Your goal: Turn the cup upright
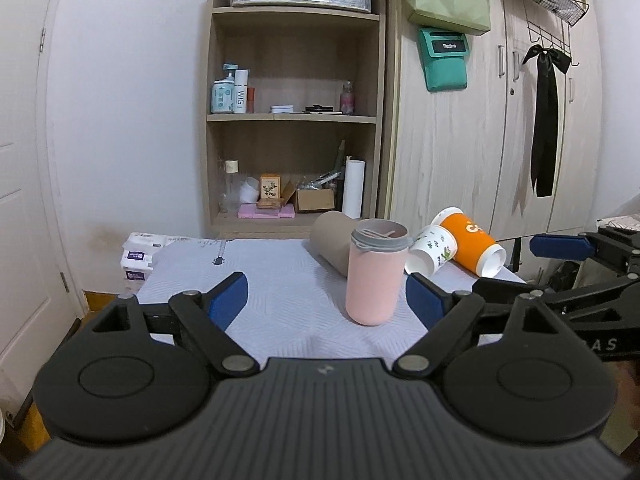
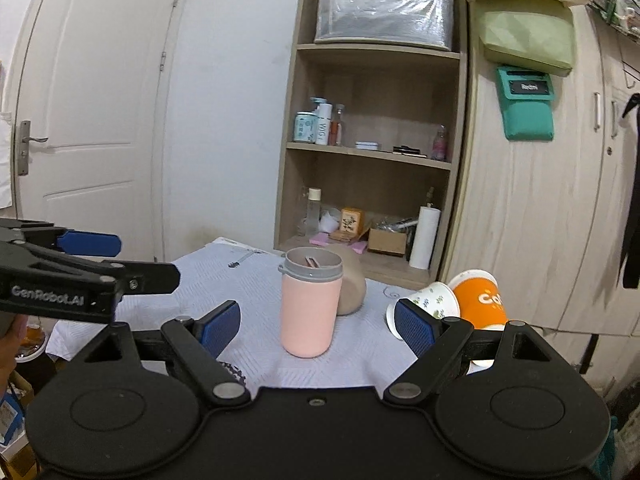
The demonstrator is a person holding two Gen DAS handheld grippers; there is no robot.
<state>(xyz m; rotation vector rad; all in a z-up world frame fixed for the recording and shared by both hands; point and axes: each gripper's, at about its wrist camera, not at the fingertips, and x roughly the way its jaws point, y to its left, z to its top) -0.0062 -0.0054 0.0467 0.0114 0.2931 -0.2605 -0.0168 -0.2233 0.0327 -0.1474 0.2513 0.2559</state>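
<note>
Pink cup (image 1: 375, 278) stands upright on the white-covered bench (image 1: 272, 280), open mouth up, grey rim band at the top — something thin lies inside, too unclear to name. Just behind it a tan cup (image 1: 330, 240) lies on its side, touching or nearly touching the pink one; from the right wrist view only its rounded end (image 2: 352, 288) shows past the pink cup (image 2: 309, 308).

To the right, two paper cups lie tipped over at the bench's far right side: a white floral cup (image 1: 432, 250), mouth toward the camera, and an orange cup (image 1: 472, 244) right beside it, the two in contact.

Left gripper (image 1: 326, 302): fingers spread wide, nothing between the blue pads, the pink cup just ahead and nearer the right finger. Right gripper (image 2: 316, 326): fingers likewise spread wide and holding nothing — the pink cup sits ahead between them, apart from both pads. Its right pad overlaps the floral cup (image 2: 434, 300) in view; orange cup (image 2: 480, 300) beyond.

Background: open wooden shelf (image 1: 294, 118) with bottles and boxes, wardrobe (image 1: 492, 120) to its right, white door (image 2: 96, 112) at left.
</note>
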